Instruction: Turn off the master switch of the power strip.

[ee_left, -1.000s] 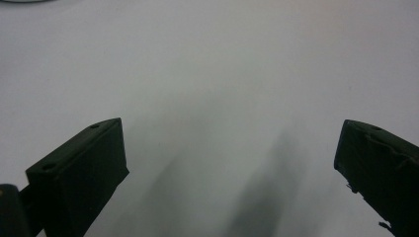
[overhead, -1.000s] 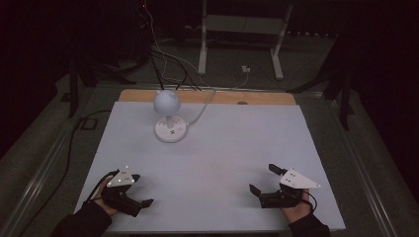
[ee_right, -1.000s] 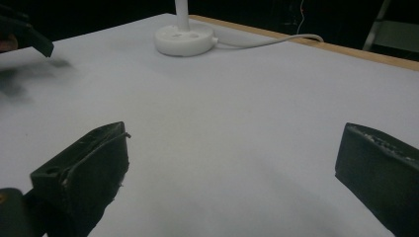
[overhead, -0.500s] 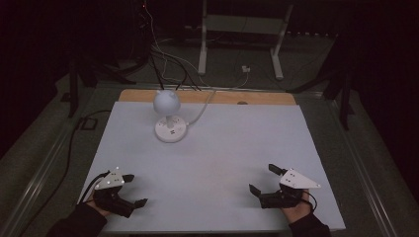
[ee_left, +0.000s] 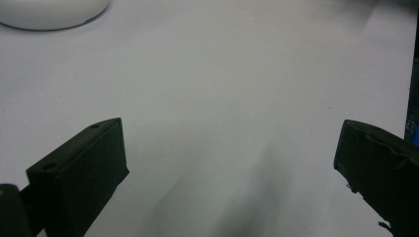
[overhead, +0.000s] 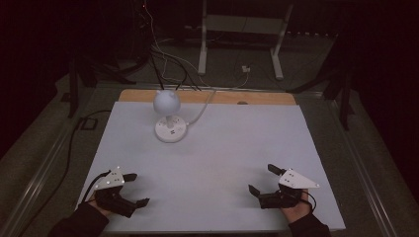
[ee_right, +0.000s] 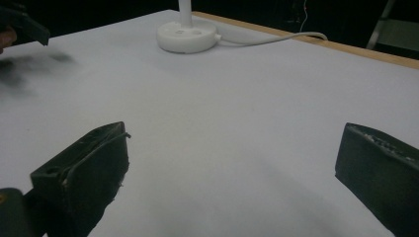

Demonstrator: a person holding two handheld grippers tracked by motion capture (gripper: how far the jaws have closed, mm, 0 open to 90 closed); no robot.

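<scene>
A small white lamp with a globe head [overhead: 166, 101] stands on a round white base [overhead: 170, 129] at the back left of the white table top [overhead: 237, 148]. My left gripper [overhead: 138, 188] rests near the front left corner, jaws wide open with nothing between them. My right gripper [overhead: 261, 178] sits near the front right, also open and empty. In the left gripper view, bare white surface lies in the left gripper [ee_left: 230, 163] and the lamp base [ee_left: 49, 12] shows at top left. The right gripper view has the lamp base [ee_right: 188, 35] far ahead of the open right gripper [ee_right: 232, 168].
A white cable [overhead: 202, 111] runs from the lamp base over the wooden back edge [overhead: 222, 97] of the table. Behind it, a metal stand [overhead: 239, 44] and loose cables [overhead: 168, 59] lie on the dark floor. The left gripper [ee_right: 22, 22] shows at the right gripper view's top left.
My left gripper has slid a little left and toward the front edge, staying open. The right gripper and the lamp have not moved.
</scene>
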